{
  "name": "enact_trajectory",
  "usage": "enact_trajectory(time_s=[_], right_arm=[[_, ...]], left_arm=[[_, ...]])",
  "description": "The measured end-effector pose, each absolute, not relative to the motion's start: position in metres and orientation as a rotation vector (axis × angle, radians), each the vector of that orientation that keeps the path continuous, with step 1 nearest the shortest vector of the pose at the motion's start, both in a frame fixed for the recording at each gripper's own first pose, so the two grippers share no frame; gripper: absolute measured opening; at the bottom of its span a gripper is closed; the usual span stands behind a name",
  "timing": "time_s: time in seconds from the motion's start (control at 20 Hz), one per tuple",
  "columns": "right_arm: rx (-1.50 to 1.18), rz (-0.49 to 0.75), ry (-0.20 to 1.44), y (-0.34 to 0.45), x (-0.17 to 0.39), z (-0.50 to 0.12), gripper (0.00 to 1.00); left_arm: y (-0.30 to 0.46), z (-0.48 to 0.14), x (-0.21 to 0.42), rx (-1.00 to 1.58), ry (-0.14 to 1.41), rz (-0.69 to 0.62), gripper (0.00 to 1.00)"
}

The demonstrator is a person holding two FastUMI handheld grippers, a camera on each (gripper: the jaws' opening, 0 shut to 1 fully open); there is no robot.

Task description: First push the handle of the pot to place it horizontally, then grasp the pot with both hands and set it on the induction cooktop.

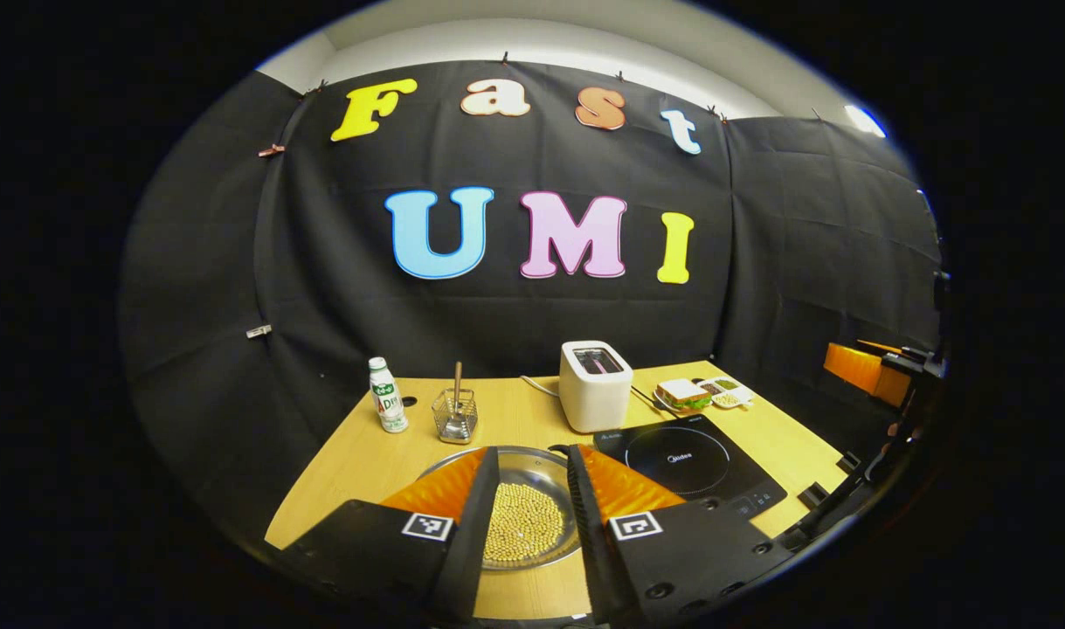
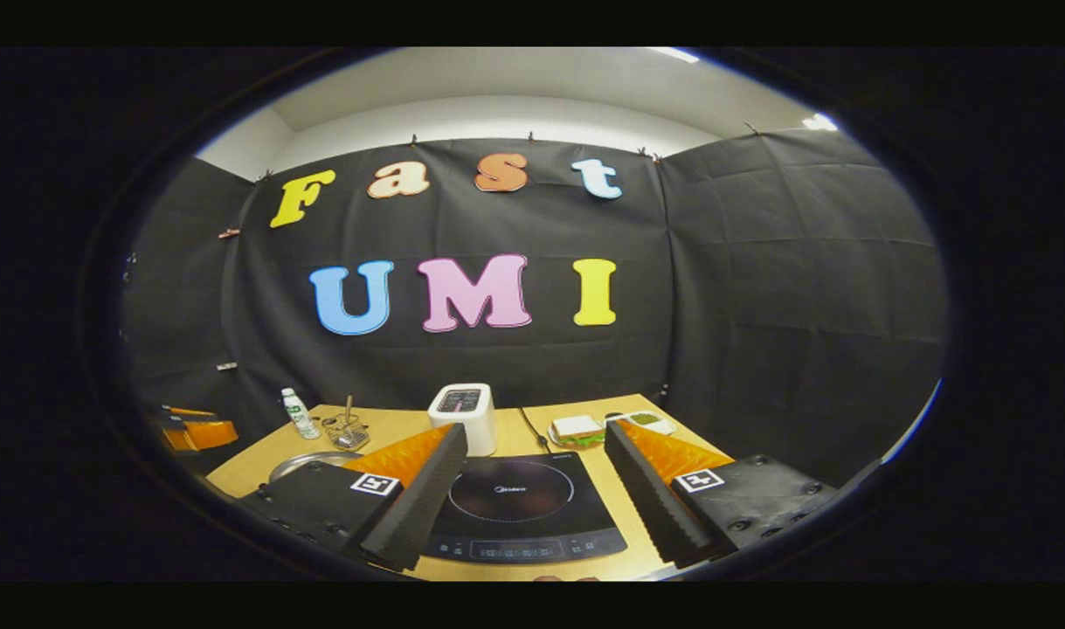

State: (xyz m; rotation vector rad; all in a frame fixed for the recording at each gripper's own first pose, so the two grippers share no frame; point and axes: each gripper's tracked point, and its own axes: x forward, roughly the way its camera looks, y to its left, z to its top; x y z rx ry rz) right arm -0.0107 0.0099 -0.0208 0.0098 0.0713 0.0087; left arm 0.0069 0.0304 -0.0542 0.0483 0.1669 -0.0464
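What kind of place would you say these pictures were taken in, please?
Probably a staged kitchen set in a recording booth: a wooden table against black cloth walls carries an induction cooktop, a white toaster and a steel pot of yellowish beans.

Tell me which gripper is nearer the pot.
Left. The left gripper hangs open right over the pot, its fingers framing the beans. The right gripper is open above the cooktop, with the pot off to its left.
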Motion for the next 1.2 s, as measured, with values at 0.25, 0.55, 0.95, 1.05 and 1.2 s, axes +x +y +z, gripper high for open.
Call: enact_trajectory(time_s=[0.25,0.55,0.95,1.05,1.2], right_arm=[[0.005,0.019,0.076,0.016,-0.011,-0.024,0.94],[-0.005,0.025,0.101,0.021,-0.009,-0.032,0.94],[-0.026,0.073,0.116,0.044,-0.010,-0.039,0.98],[-0.028,0.081,0.124,0.048,-0.011,-0.041,0.98],[-0.037,0.090,0.137,0.052,-0.012,-0.045,0.98]], left_arm=[[0.035,-0.074,0.006,0.023,0.220,-0.068,0.24],[0.054,-0.104,0.008,0.006,0.282,-0.055,0.05],[0.092,-0.153,0.001,-0.035,0.420,-0.089,0.05],[0.095,-0.171,-0.005,-0.058,0.479,-0.108,0.05],[0.099,-0.196,-0.013,-0.048,0.546,-0.127,0.05]])
